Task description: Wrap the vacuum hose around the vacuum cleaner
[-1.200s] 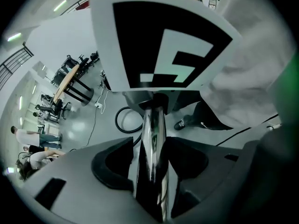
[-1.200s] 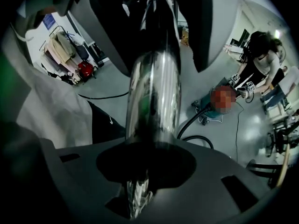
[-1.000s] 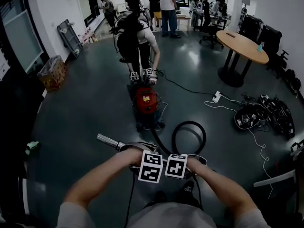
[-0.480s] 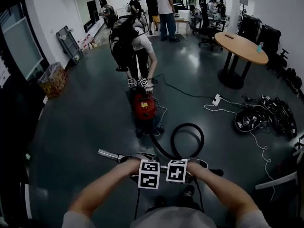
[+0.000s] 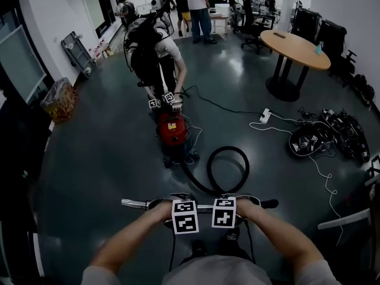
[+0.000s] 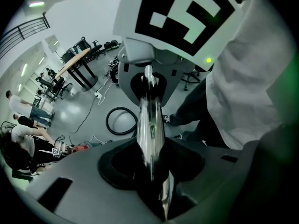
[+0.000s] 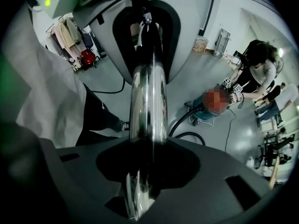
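Both grippers are on the rigid end of the vacuum hose (image 5: 246,166). The left gripper (image 6: 153,171) has just been closing its jaws, and they now sit clamped on the chrome wand (image 5: 138,204), which runs straight through between them. The right gripper (image 7: 145,171) has its jaws clamped on the same wand just beside the left. Both point steeply down, and the wand lies level across the person's front, its free end sticking out to the left. The vacuum cleaner (image 5: 171,129), red and squat, stands on the floor (image 5: 101,159) towards the middle of the room, well ahead of the person. A second person (image 5: 151,46) bends over it with their own grippers at its top. From the cleaner the black hose runs along the floor and makes one open loop between the cleaner and the wand, so none of it looks wound on yet. I judge this to be the opening step: the wand end is secured and wrapping has not begun. The next move calls for carrying the wand towards the cleaner with both grips kept firm, since smooth chrome could slide or roll in the jaws. The hose should then be led round the body in even turns. The floor loop needs watching so it doesn't kink, or tug the cleaner while the other person works on it.
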Demonstrator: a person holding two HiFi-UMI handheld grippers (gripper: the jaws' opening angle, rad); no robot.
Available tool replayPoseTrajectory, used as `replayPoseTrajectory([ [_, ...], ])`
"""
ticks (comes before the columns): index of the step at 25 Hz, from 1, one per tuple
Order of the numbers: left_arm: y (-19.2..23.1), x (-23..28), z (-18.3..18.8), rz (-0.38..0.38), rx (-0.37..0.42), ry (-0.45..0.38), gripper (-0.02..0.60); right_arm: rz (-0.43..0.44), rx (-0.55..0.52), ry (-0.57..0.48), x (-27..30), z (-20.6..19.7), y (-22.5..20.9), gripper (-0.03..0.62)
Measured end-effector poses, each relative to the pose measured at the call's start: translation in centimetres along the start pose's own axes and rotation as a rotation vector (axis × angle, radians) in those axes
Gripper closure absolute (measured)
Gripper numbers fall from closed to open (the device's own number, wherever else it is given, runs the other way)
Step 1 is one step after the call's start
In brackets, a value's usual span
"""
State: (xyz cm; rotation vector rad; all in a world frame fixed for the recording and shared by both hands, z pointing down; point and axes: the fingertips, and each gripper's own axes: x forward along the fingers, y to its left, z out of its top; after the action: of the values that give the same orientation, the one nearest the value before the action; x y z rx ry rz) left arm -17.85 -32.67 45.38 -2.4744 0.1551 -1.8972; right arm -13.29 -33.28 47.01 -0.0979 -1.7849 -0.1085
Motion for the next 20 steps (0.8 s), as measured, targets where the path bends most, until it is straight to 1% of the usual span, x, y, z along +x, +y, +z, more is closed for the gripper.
replayPoseTrajectory([
  [5, 0.9, 1.3, 2.2, 0.014, -0.035, -0.011, 0.417, -0.100, -0.004, -0.043, -1.0, -2.7, -1.4, 0.468],
  [7, 1.6, 1.9, 2.9, 0.018, -0.060, -0.010, 0.417, -0.144, -0.012, -0.052, -1.8, -4.2, -2.3, 0.449],
  [8, 1.9, 2.3, 3.3, 0.016, -0.077, -0.010, 0.417, -0.162, -0.008, -0.063, -2.3, -4.9, -2.8, 0.432],
  [11, 2.9, 3.1, 4.5, 0.005, -0.124, -0.015, 0.417, -0.204, 0.048, -0.109, -4.0, -7.3, -4.0, 0.428],
  [15, 4.0, 4.3, 5.5, -0.011, -0.198, -0.015, 0.417, -0.257, 0.189, -0.184, -6.3, -11.3, -5.9, 0.428],
  [17, 4.5, 5.1, 5.9, -0.017, -0.244, -0.023, 0.417, -0.271, 0.299, -0.257, -7.2, -13.2, -6.8, 0.428],
  [20, 5.5, 6.3, 6.9, -0.007, -0.321, -0.038, 0.417, -0.269, 0.502, -0.400, -8.5, -16.1, -7.9, 0.428],
])
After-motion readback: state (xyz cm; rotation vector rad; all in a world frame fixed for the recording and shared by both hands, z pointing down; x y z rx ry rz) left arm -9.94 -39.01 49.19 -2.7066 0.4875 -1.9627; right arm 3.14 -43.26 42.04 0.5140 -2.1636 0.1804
